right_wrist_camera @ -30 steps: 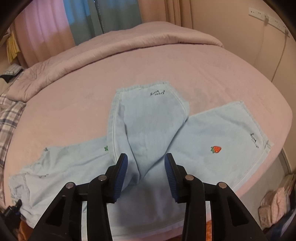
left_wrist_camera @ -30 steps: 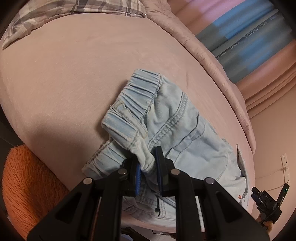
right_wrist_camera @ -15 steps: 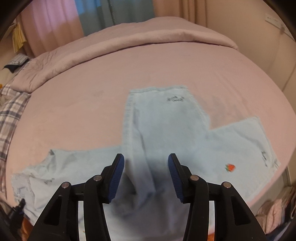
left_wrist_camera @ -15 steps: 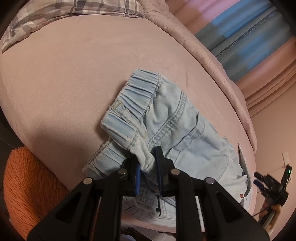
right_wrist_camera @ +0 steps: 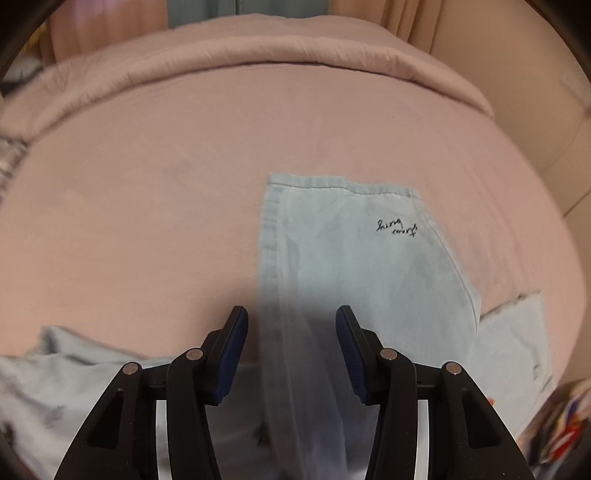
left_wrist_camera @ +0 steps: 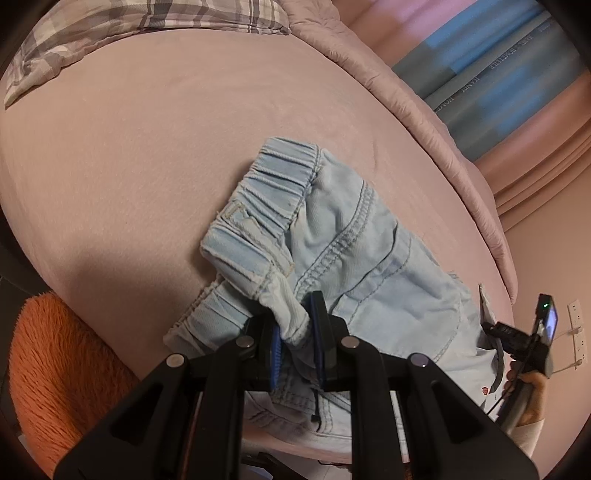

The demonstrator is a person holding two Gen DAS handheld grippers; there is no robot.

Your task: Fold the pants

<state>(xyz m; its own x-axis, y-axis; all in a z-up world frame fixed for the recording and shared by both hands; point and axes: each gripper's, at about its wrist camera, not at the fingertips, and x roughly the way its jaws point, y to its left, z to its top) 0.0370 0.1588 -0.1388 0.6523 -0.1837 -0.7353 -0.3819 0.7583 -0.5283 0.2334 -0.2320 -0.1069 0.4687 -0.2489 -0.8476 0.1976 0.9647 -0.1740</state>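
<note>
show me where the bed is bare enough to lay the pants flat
Bare sheet lies between the waistband, plaid blanket and quilt; more beyond the leg hem. The near edge is crowded with pants.

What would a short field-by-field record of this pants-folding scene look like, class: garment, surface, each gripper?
garment: light blue denim pants, partly spread out, not yet folded flat
surface: pink bed sheet
left gripper: shut on the elastic waistband
right gripper: open above a pant leg, pads clear of the cloth
nearby: orange fuzzy cushion, off the bed's edge
</note>
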